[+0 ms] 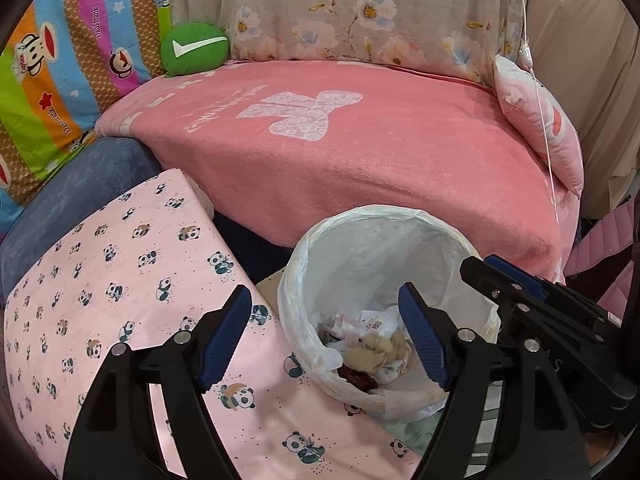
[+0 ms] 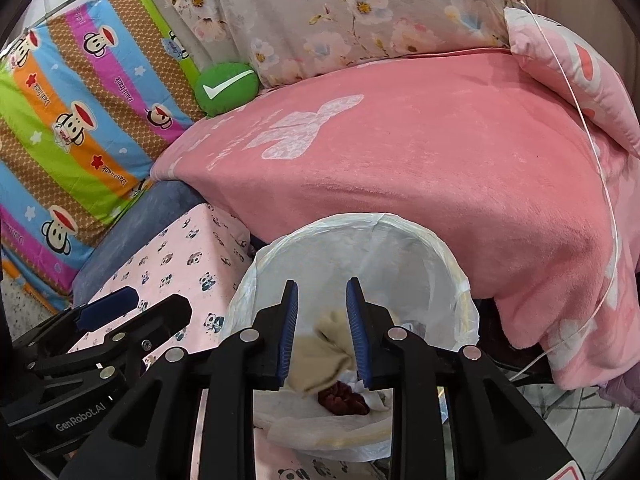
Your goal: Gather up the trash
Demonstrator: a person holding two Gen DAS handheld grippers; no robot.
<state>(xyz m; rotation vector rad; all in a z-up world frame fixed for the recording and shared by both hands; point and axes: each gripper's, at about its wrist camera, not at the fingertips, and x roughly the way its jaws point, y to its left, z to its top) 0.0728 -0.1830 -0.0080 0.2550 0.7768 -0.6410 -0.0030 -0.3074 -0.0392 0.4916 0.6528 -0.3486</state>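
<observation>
A trash bin lined with a white plastic bag (image 1: 400, 240) (image 2: 452, 268) stands by the bed. Inside lie a crumpled beige cloth (image 1: 376, 354) (image 2: 328, 354), a dark red lump (image 1: 358, 378) (image 2: 342, 396) and white paper scraps (image 1: 372, 320). My left gripper (image 1: 324, 340) is open and empty, above the bin's left rim. My right gripper (image 2: 322, 332) is open by a narrow gap and empty, directly over the bin; it also shows in the left wrist view (image 1: 504, 280). The left gripper shows at the lower left of the right wrist view (image 2: 112, 308).
A pink panda-print cushion (image 1: 132, 280) (image 2: 188, 260) lies left of the bin on a blue seat (image 1: 80, 200). A pink blanket (image 1: 360, 152) (image 2: 420, 160) covers the bed behind. A green round pillow (image 1: 194, 48) (image 2: 226, 88), striped monkey bedding (image 2: 80, 120) and a pink pillow (image 1: 540, 128) lie around.
</observation>
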